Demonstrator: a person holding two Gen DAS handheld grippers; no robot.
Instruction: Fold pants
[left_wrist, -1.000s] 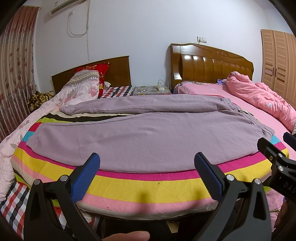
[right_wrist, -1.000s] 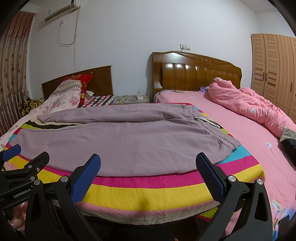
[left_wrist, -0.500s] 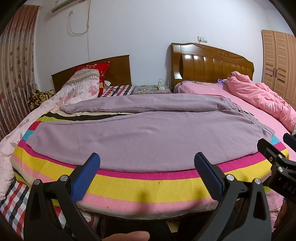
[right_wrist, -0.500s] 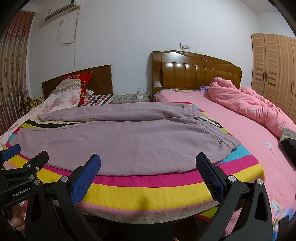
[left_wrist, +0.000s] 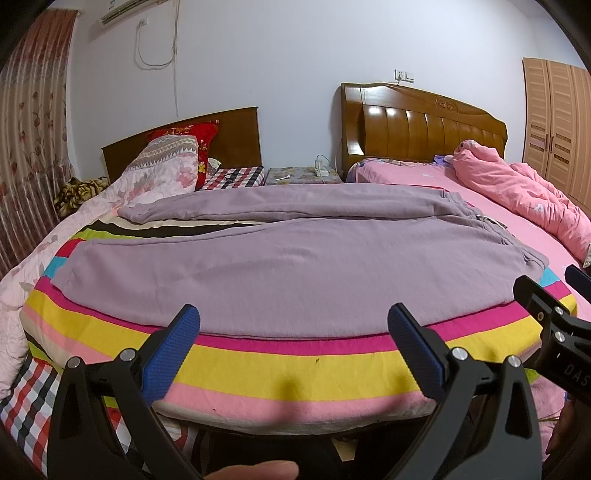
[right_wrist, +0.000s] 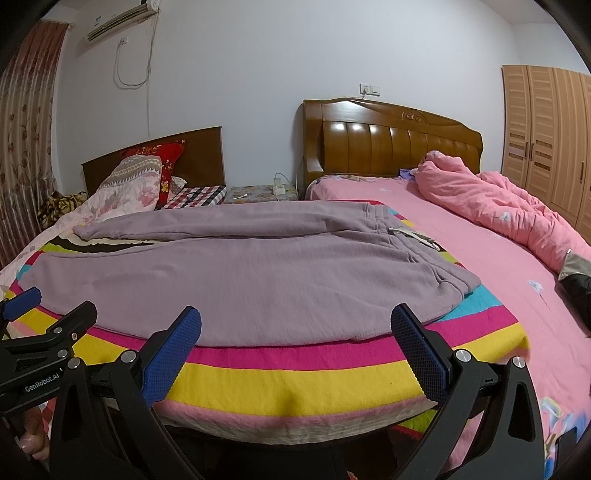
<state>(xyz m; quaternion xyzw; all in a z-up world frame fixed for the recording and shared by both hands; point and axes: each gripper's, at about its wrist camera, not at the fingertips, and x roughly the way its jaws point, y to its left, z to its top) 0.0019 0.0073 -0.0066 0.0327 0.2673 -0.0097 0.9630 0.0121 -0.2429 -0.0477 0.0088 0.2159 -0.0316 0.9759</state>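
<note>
Mauve sweatpants (left_wrist: 288, 258) lie spread flat on a striped blanket (left_wrist: 295, 369) at the foot of the bed, waistband to the right, legs running left, the far leg angled away. They also show in the right wrist view (right_wrist: 251, 273). My left gripper (left_wrist: 293, 321) is open and empty, just short of the pants' near edge. My right gripper (right_wrist: 295, 321) is open and empty, also just short of the near edge, closer to the waistband (right_wrist: 417, 243). Each gripper shows at the edge of the other's view.
A pink quilt (right_wrist: 498, 206) is bunched on the pink bed at right. Pillows (left_wrist: 170, 166) and a patterned quilt lie at back left. A nightstand (left_wrist: 303, 175) stands between two wooden headboards. A wardrobe (right_wrist: 546, 133) is at far right.
Both views have crept very slightly toward the bed. The pants have not moved and both grippers stay open.
</note>
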